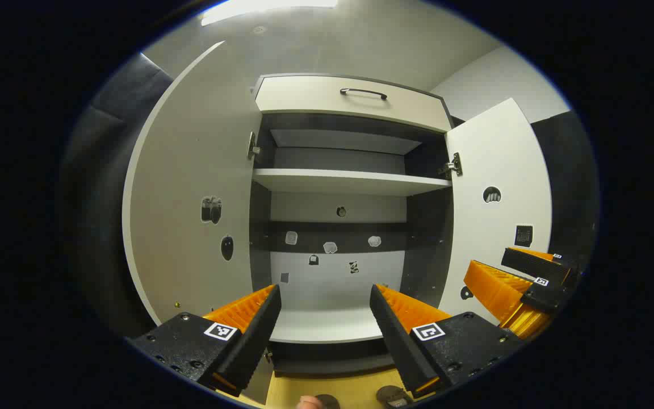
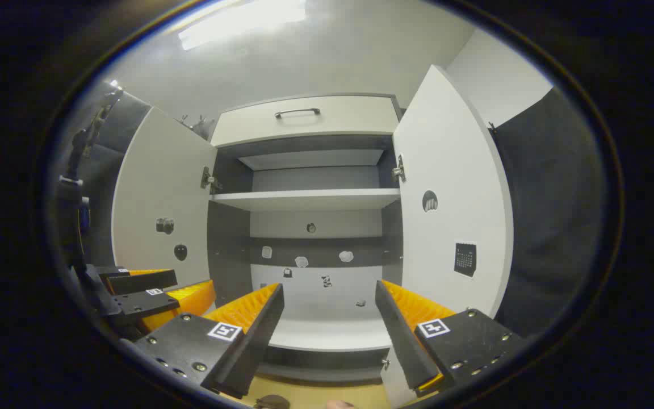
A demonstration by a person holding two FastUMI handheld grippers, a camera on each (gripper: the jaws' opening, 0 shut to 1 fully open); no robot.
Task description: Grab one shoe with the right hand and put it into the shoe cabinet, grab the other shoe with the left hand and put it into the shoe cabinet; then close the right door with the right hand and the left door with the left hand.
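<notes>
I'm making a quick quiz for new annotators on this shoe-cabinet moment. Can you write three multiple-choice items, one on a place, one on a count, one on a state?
1. Where does the drawer with the dark handle sit?
A. above the open compartment
B. below the bottom shelf
C. on the left door

2. How many cabinet doors stand open?
A. none
B. one
C. two

3. How do the left gripper's fingers stand?
A. pressed together
B. apart, holding nothing
C. clamped on a shoe

Answers:
1 A: the drawer tops the cabinet, over the upper shelf.
2 C: the left door and the right door both swing outward.
3 B: the left gripper shows a wide gap with only the cabinet's bottom shelf seen through it; the right gripper stands the same way.
</notes>
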